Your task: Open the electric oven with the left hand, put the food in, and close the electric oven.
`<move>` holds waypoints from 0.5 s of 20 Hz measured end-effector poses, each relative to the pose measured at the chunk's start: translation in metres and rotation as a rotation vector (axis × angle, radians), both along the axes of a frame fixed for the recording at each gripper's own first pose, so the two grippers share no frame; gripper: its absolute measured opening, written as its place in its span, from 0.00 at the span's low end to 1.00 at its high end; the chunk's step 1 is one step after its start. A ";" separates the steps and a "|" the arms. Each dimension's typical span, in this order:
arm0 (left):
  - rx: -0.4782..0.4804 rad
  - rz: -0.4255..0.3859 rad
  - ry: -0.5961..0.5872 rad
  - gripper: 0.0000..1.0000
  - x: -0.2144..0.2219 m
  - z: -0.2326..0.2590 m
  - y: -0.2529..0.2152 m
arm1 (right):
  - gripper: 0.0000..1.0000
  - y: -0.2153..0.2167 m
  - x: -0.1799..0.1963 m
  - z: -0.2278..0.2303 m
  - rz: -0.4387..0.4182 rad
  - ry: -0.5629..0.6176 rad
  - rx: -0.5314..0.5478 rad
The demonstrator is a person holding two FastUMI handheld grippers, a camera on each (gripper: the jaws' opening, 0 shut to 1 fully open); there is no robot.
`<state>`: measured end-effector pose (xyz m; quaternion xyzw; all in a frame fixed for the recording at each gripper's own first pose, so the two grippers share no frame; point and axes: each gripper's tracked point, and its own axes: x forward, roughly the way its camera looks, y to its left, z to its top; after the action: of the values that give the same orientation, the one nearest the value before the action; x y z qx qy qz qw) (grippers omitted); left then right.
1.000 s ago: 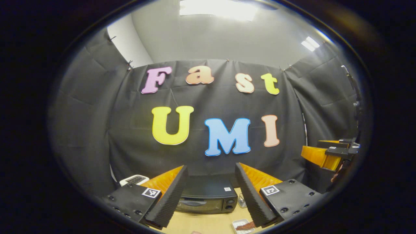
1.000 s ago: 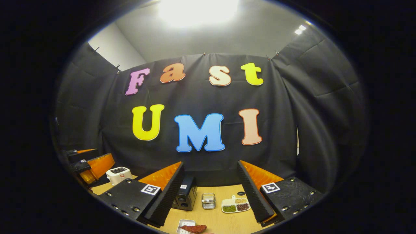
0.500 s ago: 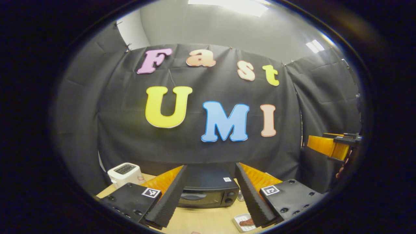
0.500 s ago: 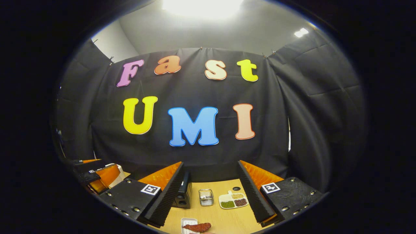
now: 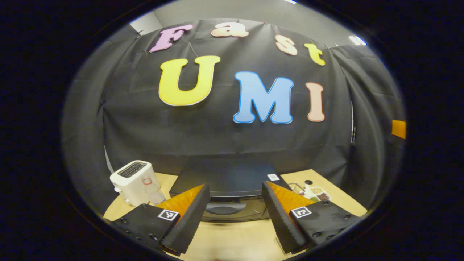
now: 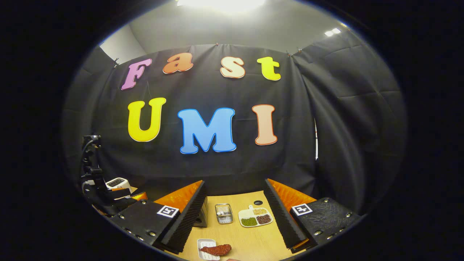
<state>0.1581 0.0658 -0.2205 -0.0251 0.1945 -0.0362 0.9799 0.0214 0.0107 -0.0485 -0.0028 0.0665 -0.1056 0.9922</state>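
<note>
Both fingers of the left claw (image 5: 235, 217) stand apart, framing the oven handle (image 5: 225, 208).

Your table (image 6: 250, 241) and what sits on it

You have a light wooden top carrying the black electric oven (image 5: 226, 181), a white toaster (image 5: 135, 182) to its left, a small wire basket (image 6: 223, 213), a divided dish of grains (image 6: 256, 217), and a white tray (image 6: 203, 250) under reddish-brown food (image 6: 216, 249).
</note>
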 end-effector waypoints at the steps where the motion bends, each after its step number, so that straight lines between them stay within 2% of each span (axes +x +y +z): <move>1: -0.002 -0.001 0.026 0.93 0.010 -0.014 -0.001 | 0.97 -0.004 0.001 -0.004 -0.003 0.009 -0.007; 6: 0.011 0.037 0.147 1.00 0.043 -0.079 0.010 | 0.97 -0.016 0.009 -0.010 -0.007 0.034 -0.018; 10: 0.053 0.024 0.169 0.97 0.057 -0.103 0.013 | 0.98 -0.018 0.015 -0.014 -0.010 0.041 -0.034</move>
<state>0.2151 0.0786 -0.3236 -0.0045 0.2769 -0.0168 0.9607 0.0363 -0.0069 -0.0621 -0.0213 0.0851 -0.1118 0.9899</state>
